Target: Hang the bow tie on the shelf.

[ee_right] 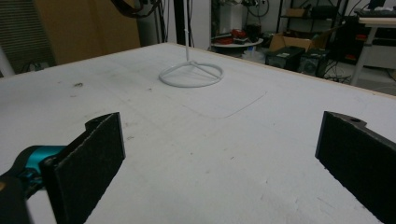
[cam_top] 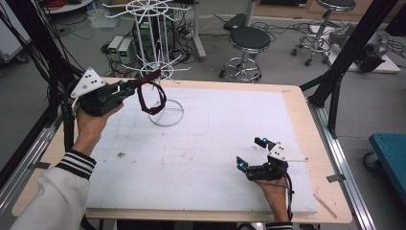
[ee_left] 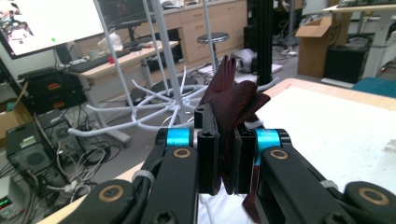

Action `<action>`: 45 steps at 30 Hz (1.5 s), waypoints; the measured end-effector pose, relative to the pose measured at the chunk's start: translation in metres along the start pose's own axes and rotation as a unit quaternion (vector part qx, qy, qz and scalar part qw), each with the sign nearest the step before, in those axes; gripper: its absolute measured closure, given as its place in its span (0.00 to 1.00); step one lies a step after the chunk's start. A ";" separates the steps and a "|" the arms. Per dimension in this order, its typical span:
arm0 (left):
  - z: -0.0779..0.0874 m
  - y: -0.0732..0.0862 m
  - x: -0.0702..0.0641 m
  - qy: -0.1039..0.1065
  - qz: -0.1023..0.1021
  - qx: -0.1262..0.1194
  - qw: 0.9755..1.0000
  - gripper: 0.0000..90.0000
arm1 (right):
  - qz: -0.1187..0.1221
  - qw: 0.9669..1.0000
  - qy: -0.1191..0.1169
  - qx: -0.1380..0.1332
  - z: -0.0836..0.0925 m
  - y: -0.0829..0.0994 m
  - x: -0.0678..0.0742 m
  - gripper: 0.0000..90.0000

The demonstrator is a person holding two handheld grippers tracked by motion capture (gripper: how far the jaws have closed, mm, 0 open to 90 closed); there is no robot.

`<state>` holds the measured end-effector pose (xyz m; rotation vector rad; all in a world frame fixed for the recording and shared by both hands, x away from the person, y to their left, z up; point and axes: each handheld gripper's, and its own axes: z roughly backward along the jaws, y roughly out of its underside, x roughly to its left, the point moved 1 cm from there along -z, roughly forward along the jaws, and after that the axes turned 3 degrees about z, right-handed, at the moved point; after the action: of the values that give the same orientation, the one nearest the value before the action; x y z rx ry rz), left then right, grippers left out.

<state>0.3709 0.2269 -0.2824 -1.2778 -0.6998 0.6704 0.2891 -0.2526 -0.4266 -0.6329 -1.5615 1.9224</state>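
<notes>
My left gripper (cam_top: 128,87) is raised over the table's back left corner and shut on a dark red fabric band (cam_top: 150,96). The band hangs as a loop beside the pole of a white wire rack (cam_top: 155,48). In the left gripper view the band (ee_left: 231,109) is pinched between the black jaws, with the rack's white arms (ee_left: 154,102) just beyond. My right gripper (cam_top: 250,153) rests low near the table's front right, open with nothing between its pads (ee_right: 88,163). The rack's ring base (ee_right: 191,74) stands farther off on the mat.
A white mat (cam_top: 206,153) covers most of the wooden table (cam_top: 306,124). Two round stools (cam_top: 249,40) stand on the floor behind, among cables and boxes. Black frame posts (cam_top: 354,48) flank the table, and a blue cart (cam_top: 390,148) sits at the right.
</notes>
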 end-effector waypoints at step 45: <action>-0.012 0.056 -0.003 -0.020 0.000 0.112 0.994 0.94 | -0.003 1.000 0.011 -0.018 -0.001 0.023 -0.002 0.01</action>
<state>0.3747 0.2266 -0.3395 -1.0602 -0.6385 0.7538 0.2879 -0.2574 -0.4497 -0.6618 -1.5851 1.8814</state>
